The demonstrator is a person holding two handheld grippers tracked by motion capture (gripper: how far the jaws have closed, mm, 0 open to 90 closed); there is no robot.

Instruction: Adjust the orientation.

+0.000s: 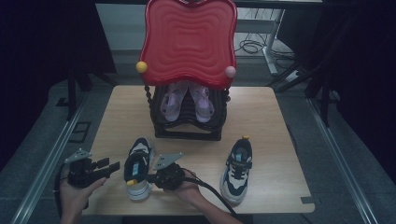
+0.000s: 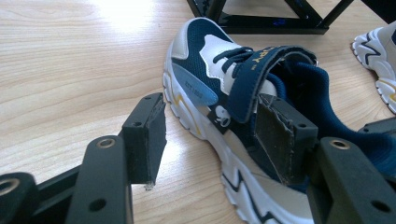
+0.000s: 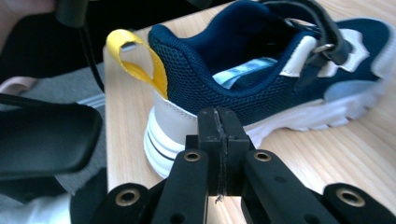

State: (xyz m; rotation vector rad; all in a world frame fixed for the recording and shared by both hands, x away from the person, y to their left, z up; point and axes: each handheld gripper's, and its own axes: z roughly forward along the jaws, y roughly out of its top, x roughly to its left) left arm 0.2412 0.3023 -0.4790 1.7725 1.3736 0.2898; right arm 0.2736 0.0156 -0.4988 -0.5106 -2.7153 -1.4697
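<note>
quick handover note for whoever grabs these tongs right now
Left tongs: open, one pad on each side of the near sneaker, not pressing.
Right tongs: shut, empty, at that sneaker's heel, by the yellow loop.
Second sneaker lies to the right on the table.
Done: the pink sandals sit on the black rack.
Left: probably both sneakers.

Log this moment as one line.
left gripper: open, one jaw inside left sneaker | right gripper: shut, empty, at its heel | right sneaker: untouched
</note>
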